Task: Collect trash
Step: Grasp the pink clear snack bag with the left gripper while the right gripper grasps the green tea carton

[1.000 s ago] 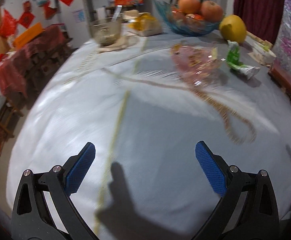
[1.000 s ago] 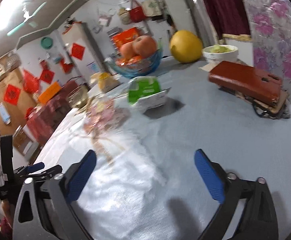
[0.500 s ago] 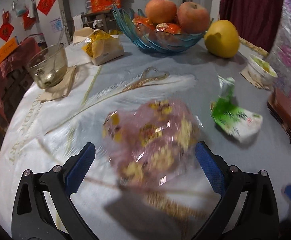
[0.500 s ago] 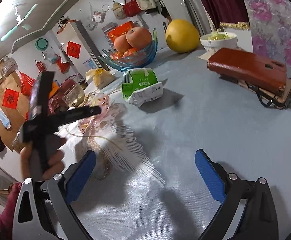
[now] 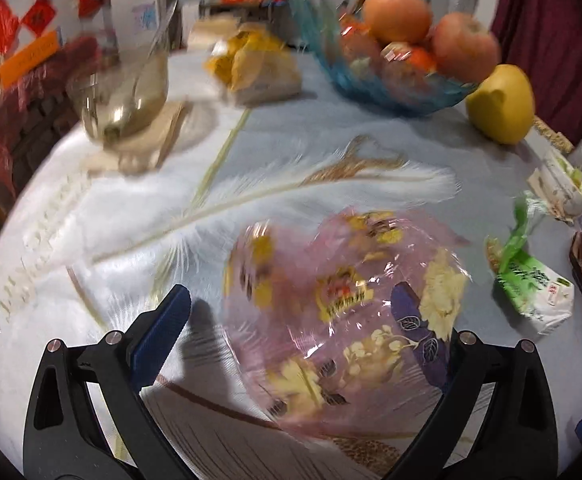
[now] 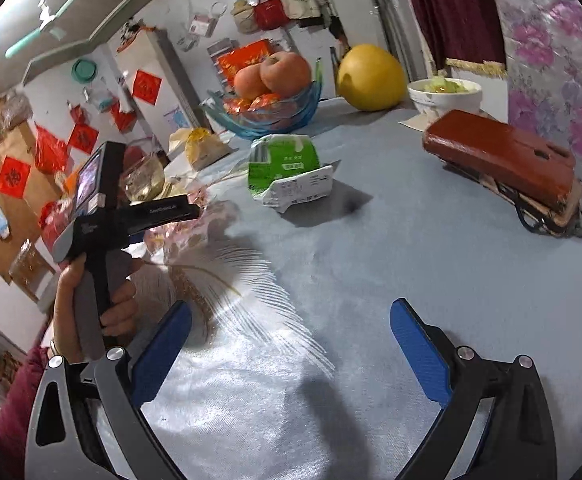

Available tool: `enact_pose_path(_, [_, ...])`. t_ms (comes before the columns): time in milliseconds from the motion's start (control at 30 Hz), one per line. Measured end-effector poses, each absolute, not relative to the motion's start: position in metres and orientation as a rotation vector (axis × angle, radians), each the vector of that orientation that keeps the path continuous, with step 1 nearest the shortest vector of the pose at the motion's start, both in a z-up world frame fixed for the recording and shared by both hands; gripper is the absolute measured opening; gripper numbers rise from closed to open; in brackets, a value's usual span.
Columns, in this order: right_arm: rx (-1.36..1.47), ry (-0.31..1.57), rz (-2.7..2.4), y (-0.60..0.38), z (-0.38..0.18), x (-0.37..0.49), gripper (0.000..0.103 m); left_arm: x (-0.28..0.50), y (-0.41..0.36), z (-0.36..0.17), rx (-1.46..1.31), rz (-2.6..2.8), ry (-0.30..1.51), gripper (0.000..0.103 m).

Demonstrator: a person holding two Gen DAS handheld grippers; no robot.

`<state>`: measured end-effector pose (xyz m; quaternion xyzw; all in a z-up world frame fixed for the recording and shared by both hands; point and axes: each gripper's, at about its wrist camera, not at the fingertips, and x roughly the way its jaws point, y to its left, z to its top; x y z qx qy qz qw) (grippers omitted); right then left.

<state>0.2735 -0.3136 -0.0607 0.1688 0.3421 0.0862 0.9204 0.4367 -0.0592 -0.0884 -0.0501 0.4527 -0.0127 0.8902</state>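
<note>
A crumpled pink see-through plastic bag (image 5: 343,312) printed with yellow flowers lies on the white tablecloth. My left gripper (image 5: 291,300) is open around it, and the bag covers part of the right finger. A squashed green and white carton (image 5: 531,284) lies to the right of the bag. In the right wrist view the carton (image 6: 287,172) sits mid-table, ahead of my open, empty right gripper (image 6: 291,312). A hand holds the left gripper (image 6: 103,216) over the pink bag (image 6: 195,224) at the left.
A blue glass fruit bowl (image 5: 395,80), a yellow pomelo (image 5: 499,104), a glass bowl (image 5: 127,96) and a yellow bread pack (image 5: 255,68) stand at the far side. A red wallet (image 6: 499,160) and a white bowl (image 6: 445,94) sit at the right edge.
The left gripper has moved forward over the table until the pink bag lies between its fingers. The right gripper has barely moved and stays open.
</note>
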Motion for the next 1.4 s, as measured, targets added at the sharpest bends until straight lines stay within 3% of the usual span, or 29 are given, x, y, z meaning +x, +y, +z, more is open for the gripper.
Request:
enact_pose_path(367, [0.278, 0.739, 0.128, -0.295, -0.027, 0.392, 0.098, 0.439, -0.064, -0.093, -0.047, -0.005, 0.957, 0.096])
enact_pose_path(600, [0.203, 0.836, 0.089, -0.285, -0.047, 0.463, 0.098, 0.441, -0.067, -0.094, -0.026, 0.006, 0.964, 0.096])
enact_pose_path(900, [0.201, 0.875, 0.179, -0.287, -0.069, 0.477, 0.098, 0.442, -0.068, -0.094, -0.012, 0.015, 0.968, 0.096])
enact_pose_path(933, [0.182, 0.873, 0.175, -0.285, -0.068, 0.475, 0.094, 0.441, -0.068, -0.095, -0.015, 0.011, 0.966, 0.096])
enact_pose_path(1000, [0.148, 0.869, 0.163, -0.285, -0.066, 0.468, 0.059, 0.441, -0.065, -0.094, -0.035, -0.009, 0.960, 0.096])
enact_pose_path(1067, [0.206, 0.874, 0.204, -0.292, -0.065, 0.462, 0.037, 0.440, -0.060, -0.092, -0.072, -0.040, 0.948, 0.096])
enact_pose_path(1100, [0.264, 0.878, 0.223, -0.300, -0.063, 0.459, 0.031, 0.440, -0.060, -0.092, -0.081, -0.044, 0.946, 0.096])
enact_pose_path(1200, [0.352, 0.853, 0.241, -0.314, -0.058, 0.448, 0.021, 0.440, -0.061, -0.090, -0.093, -0.067, 0.937, 0.096])
enact_pose_path(1333, [0.399, 0.829, 0.288, -0.314, -0.056, 0.436, 0.017, 0.434, -0.067, -0.082, -0.071, -0.096, 0.882, 0.094])
enact_pose_path(1400, [0.396, 0.808, 0.297, -0.311, -0.052, 0.431, 0.015, 0.432, -0.071, -0.079, -0.054, -0.112, 0.863, 0.082])
